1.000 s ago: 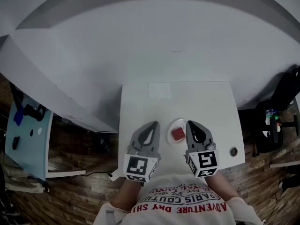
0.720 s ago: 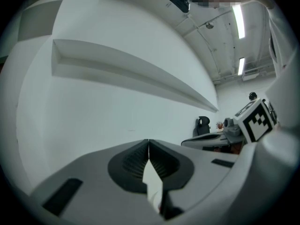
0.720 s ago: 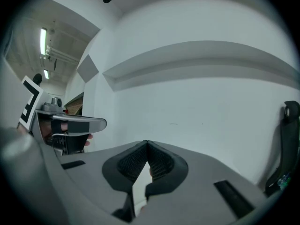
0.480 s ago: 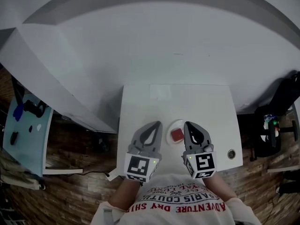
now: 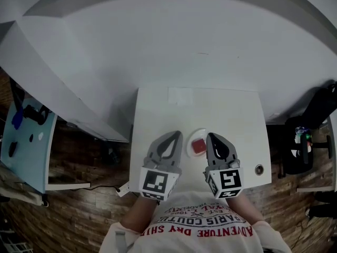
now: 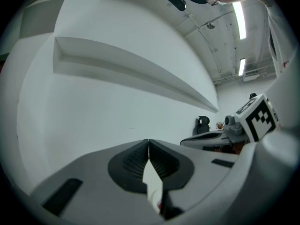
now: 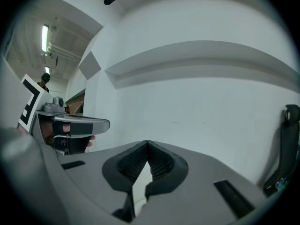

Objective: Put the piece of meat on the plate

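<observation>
A red piece of meat [image 5: 198,146] lies on a small white plate [image 5: 191,139] on the white table [image 5: 231,115], seen in the head view. My left gripper [image 5: 173,135] is held just left of the plate, jaws shut with nothing between them [image 6: 148,142]. To the plate's right is my right gripper [image 5: 211,137], also shut and empty [image 7: 147,143]. Both point level toward the white wall. Neither touches the plate or the meat.
A small round metal fitting [image 5: 258,169] sits in the table near its right front corner. A faint rectangular patch [image 5: 180,96] marks the table's far side. A black chair [image 5: 310,130] stands to the right, a pale blue table [image 5: 23,146] to the left.
Both grippers stay beside the plate; only the head view has shifted slightly. The jaws remain shut.
</observation>
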A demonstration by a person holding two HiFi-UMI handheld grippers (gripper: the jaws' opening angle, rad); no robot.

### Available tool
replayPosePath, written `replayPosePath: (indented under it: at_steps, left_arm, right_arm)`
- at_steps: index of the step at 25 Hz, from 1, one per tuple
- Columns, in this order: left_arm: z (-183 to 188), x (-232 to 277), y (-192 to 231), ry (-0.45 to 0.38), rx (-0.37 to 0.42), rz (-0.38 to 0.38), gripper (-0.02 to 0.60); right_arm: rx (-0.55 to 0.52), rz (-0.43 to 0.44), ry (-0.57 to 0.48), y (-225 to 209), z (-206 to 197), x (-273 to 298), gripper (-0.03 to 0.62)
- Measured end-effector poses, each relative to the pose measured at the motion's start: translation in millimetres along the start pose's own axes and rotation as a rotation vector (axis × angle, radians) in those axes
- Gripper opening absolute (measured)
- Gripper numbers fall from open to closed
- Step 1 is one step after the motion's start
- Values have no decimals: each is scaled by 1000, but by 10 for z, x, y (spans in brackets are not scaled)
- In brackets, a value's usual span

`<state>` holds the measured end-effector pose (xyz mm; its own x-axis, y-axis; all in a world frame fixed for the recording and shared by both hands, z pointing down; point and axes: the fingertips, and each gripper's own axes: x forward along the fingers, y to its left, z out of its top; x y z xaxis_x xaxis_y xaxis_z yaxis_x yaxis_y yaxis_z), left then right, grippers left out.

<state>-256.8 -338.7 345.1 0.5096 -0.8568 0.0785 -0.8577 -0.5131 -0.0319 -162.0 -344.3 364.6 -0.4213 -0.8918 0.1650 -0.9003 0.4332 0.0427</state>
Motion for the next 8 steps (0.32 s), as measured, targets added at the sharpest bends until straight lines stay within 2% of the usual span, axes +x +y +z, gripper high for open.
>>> replayPosePath:
  at_steps: [3, 8]
  left_arm:
    - [-25, 2, 25, 6, -21, 7, 8]
    - [-75, 35, 81, 8, 3, -8, 8]
  right_arm:
    - [-6, 10, 20, 35, -49, 22, 12]
    - [-9, 10, 40, 69, -92, 84, 12]
